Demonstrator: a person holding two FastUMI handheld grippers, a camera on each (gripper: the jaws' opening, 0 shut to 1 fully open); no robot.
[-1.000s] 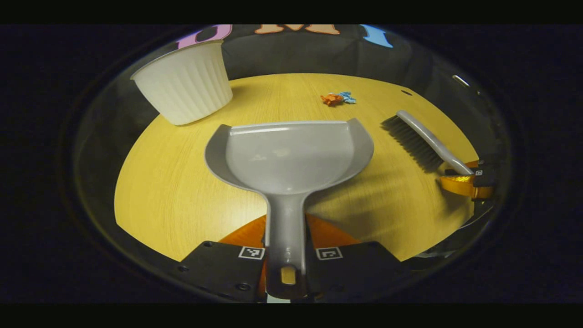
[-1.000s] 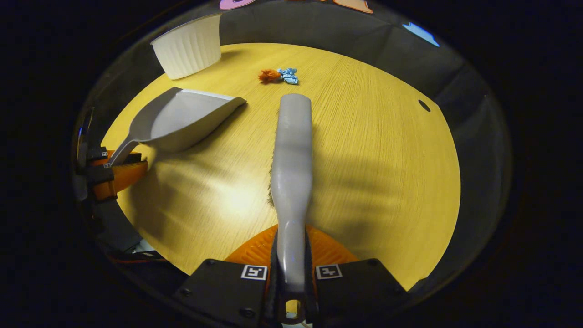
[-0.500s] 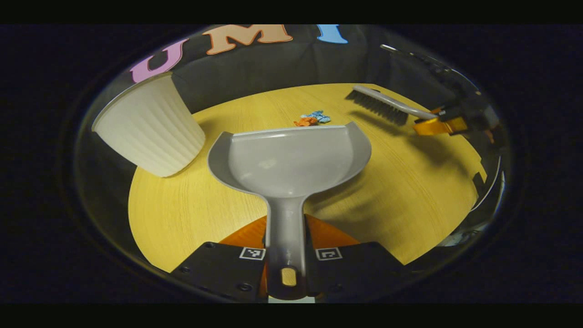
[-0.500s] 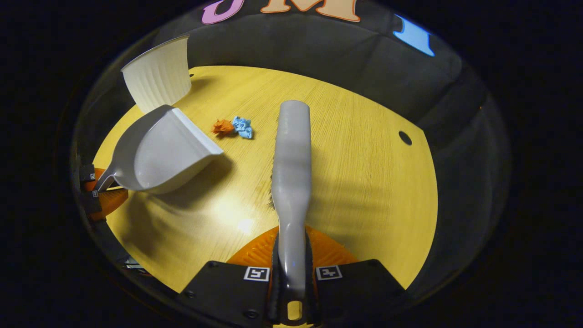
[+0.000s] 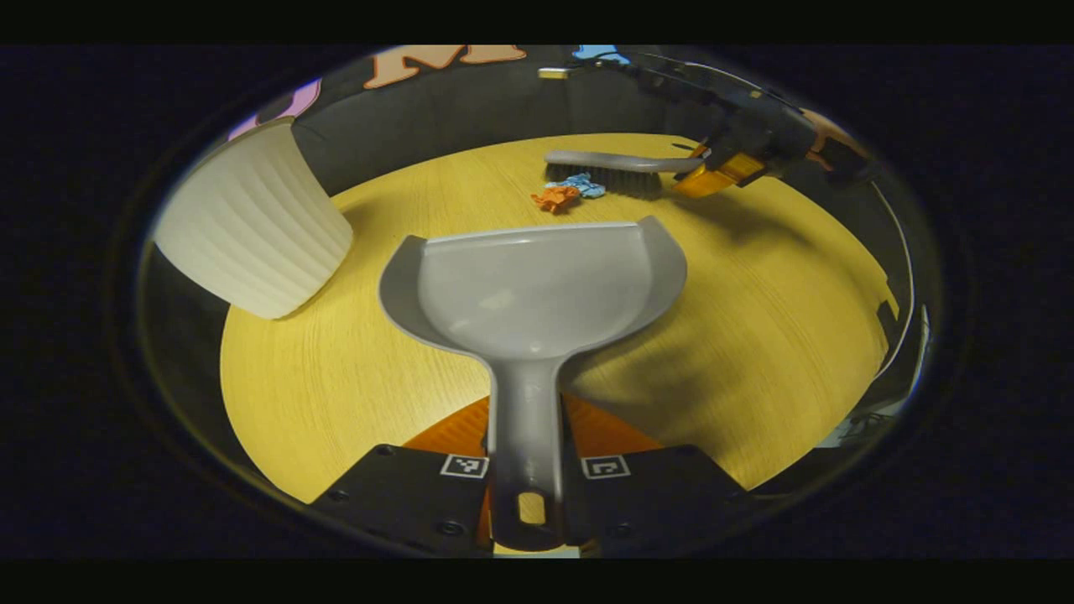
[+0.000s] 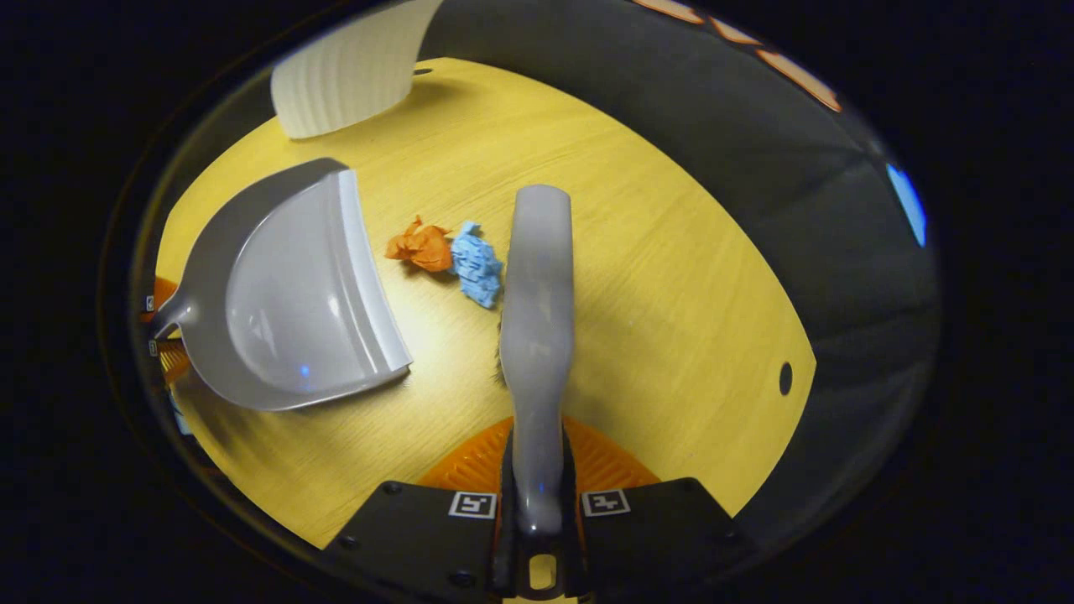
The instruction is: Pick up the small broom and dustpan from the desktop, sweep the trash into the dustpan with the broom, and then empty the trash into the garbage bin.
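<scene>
A: Why are the left tongs [image 5: 527, 495] clamped on the dustpan [image 5: 537, 289] handle with its open lip low toward the trash?

B: So the lip faces the orange scrap [image 6: 419, 247] and blue scrap [image 6: 478, 273] lying on the tabletop [image 6: 654, 277]; the right tongs [image 6: 537, 520] grip the broom [image 6: 537, 294] just beside the blue scrap, on the far side from the pan, ready to push both in; the white bin [image 5: 252, 226] waits near the pan's side for emptying.

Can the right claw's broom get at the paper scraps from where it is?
Probably yes: the broom in the right claw sits just beside the blue scrap, orange scrap beyond, nothing between, dustpan opposite.
</scene>
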